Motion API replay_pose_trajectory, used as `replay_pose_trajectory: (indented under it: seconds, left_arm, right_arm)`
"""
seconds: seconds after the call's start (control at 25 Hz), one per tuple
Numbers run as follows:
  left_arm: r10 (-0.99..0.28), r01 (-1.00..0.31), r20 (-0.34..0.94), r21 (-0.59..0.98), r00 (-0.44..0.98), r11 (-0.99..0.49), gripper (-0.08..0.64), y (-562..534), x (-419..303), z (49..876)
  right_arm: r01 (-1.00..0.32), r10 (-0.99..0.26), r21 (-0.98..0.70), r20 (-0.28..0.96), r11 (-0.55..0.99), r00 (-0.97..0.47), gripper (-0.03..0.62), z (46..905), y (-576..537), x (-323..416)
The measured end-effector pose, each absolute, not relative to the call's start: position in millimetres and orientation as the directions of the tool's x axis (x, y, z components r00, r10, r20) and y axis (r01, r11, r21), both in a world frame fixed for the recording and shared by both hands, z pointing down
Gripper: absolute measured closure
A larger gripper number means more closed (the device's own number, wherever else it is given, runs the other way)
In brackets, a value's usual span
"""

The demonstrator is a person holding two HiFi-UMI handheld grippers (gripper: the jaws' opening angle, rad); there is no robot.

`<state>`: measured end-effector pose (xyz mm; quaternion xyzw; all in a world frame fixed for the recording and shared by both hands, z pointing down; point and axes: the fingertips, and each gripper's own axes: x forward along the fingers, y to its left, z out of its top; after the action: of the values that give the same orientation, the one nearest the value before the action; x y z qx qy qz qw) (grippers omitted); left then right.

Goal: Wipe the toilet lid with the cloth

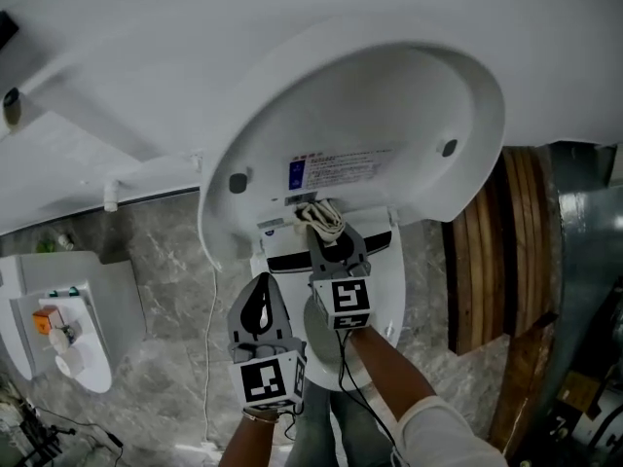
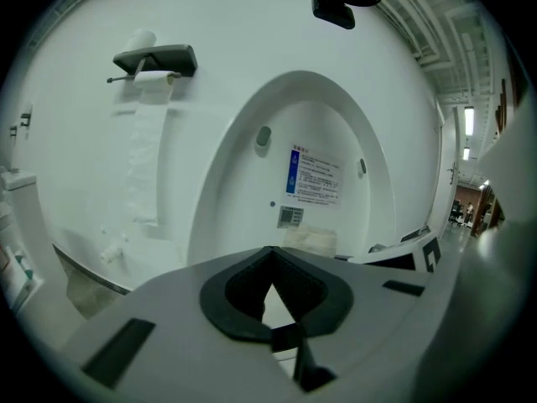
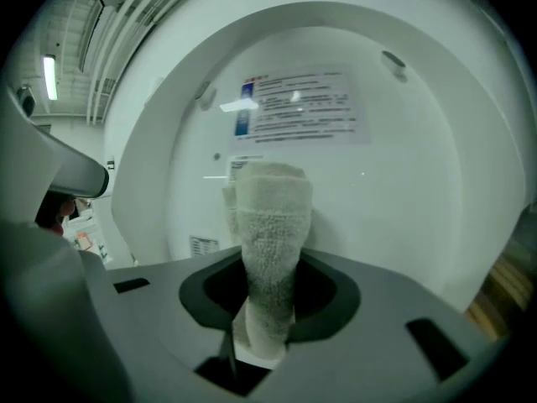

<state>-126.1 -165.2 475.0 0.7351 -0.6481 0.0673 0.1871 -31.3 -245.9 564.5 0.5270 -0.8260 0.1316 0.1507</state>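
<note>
We see the toilet lid [image 1: 389, 105] standing raised, its white underside turned toward us, with a printed label [image 1: 336, 170] stuck near its lower edge. Our right gripper [image 1: 334, 244] has its fingers clamped on the cloth [image 1: 321, 217], a pale, nubbly roll that sticks out past the fingertips toward the lid's lower edge, just below the label and above the hinge. In the right gripper view the cloth stands upright between the fingers, its top just under the label; whether it presses on the lid we cannot tell. Our left gripper [image 1: 262, 285] sits just beside the right one, lower and to its left, its fingers together with nothing between them. Its view takes in the whole lid and, on the white wall to the left, a dark paper holder [image 2: 155, 60] with a strip of paper hanging down. Grey marbled floor [image 1: 165, 261] lies below, and a wooden panel [image 1: 496, 251] stands by the lid's right edge
</note>
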Motion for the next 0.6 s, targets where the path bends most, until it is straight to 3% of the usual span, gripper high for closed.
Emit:
replay_pose_trajectory:
  seconds: [0.32,0.6]
  left_arm:
    - [-0.908,-0.962,0.337,0.19,0.25,-0.195,0.552,-199,-61,504]
    - [-0.896,-0.952,0.339,0.202,0.286,-0.228,0.551,-198,-23,512]
  right_arm:
    - [-0.995,-0.887,-0.001,0.453,0.1,-0.09,0.489,584,-264,116]
    - [-0.998,-0.858,-0.003,0.51,-0.065,0.054,0.49,595,-268,164]
